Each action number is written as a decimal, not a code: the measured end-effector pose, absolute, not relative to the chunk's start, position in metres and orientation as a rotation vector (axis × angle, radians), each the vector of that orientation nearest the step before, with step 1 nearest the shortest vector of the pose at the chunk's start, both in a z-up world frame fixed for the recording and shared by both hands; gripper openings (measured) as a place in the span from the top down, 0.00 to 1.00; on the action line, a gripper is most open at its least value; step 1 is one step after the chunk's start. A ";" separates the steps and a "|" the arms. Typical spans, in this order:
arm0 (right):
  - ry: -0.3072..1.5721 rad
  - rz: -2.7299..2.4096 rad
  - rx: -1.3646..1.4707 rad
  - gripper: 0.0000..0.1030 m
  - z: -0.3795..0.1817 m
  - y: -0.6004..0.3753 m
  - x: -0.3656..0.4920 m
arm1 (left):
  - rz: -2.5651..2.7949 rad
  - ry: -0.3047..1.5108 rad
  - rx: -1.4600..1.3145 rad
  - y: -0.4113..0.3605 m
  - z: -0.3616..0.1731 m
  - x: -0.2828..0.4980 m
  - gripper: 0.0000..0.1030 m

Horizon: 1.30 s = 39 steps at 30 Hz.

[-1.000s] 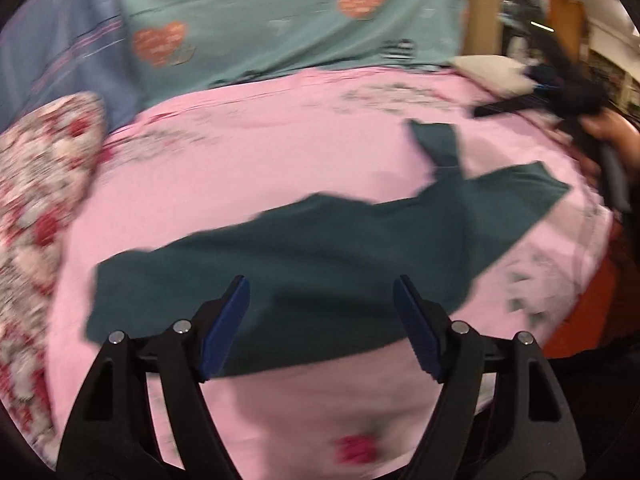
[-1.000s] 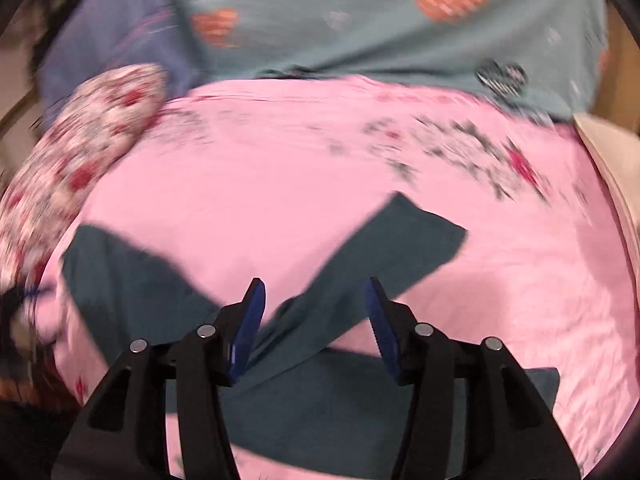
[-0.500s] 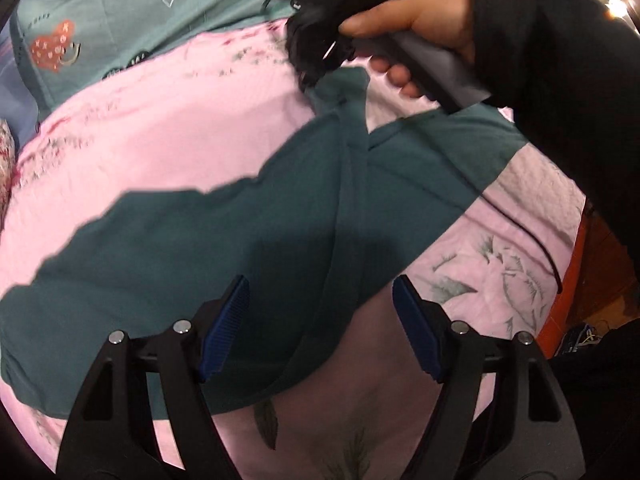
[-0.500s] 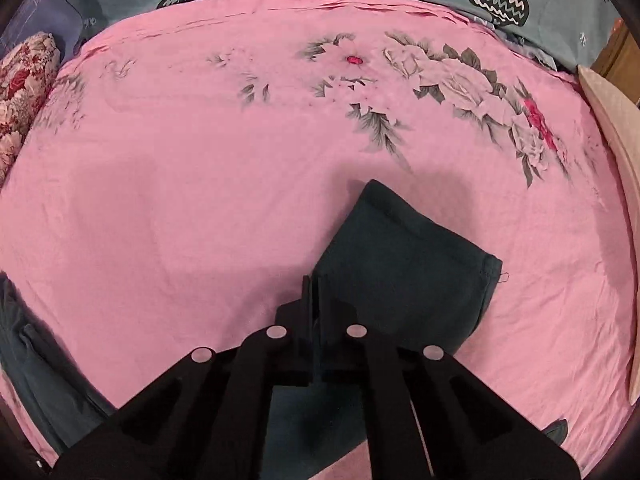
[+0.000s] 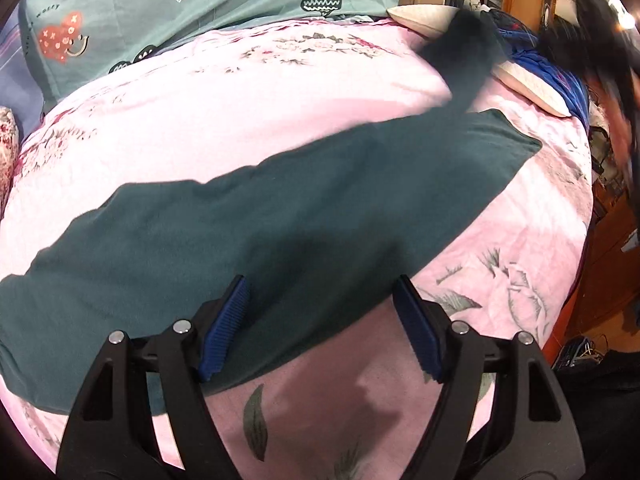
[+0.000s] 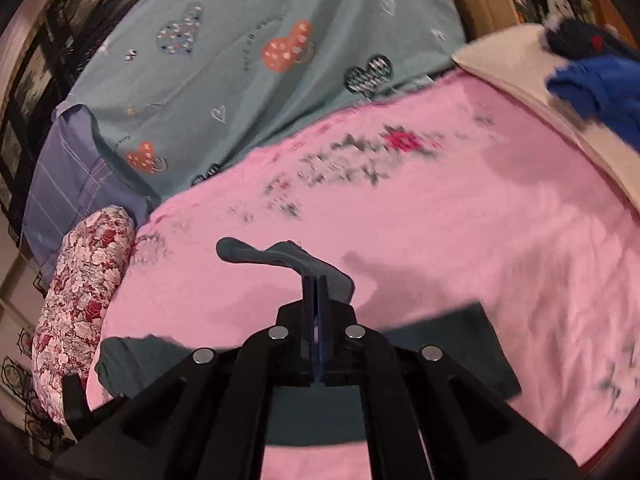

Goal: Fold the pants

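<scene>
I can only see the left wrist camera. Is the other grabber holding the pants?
Observer: Yes. The right gripper is shut on a fold of the pants, lifted off the pink sheet.
Child: What's past it?
Observer: A flowery bolster pillow lies at the bed's left edge.
Child: Is my grabber holding anything?
Observer: No. The left gripper is open above the pants.

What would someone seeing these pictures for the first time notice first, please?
The dark teal pants sprawl across the pink floral bedsheet, filling the middle of the left wrist view. The right gripper is shut on one pant leg, lifted off the sheet, while the left gripper hangs open over the near edge of the pants.
</scene>
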State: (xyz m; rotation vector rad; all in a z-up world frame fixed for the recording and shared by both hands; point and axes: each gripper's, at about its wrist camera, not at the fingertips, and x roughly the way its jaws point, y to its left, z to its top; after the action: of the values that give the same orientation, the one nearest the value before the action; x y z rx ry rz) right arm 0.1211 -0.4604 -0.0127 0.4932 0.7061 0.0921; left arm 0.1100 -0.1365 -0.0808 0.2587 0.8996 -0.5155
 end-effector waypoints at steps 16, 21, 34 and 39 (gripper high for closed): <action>0.749 -0.120 0.182 0.75 -0.080 -0.435 0.084 | -0.460 0.896 0.250 -0.129 -0.080 0.105 0.25; 0.804 -0.084 0.025 0.73 -0.096 -0.410 0.094 | -0.467 0.899 0.259 -0.135 -0.081 0.104 0.23; 0.772 -0.197 0.593 0.79 -0.101 -0.512 0.063 | -0.454 0.912 0.252 -0.138 -0.083 0.109 0.19; 0.749 -0.192 0.542 0.79 -0.090 -0.513 0.064 | -0.470 0.889 0.248 -0.136 -0.074 0.101 0.19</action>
State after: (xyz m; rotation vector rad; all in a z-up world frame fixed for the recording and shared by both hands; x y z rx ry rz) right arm 0.0641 -0.5127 -0.0897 0.5417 0.7486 -0.1918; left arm 0.1008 -0.1361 -0.0740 0.2475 0.8894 -0.4697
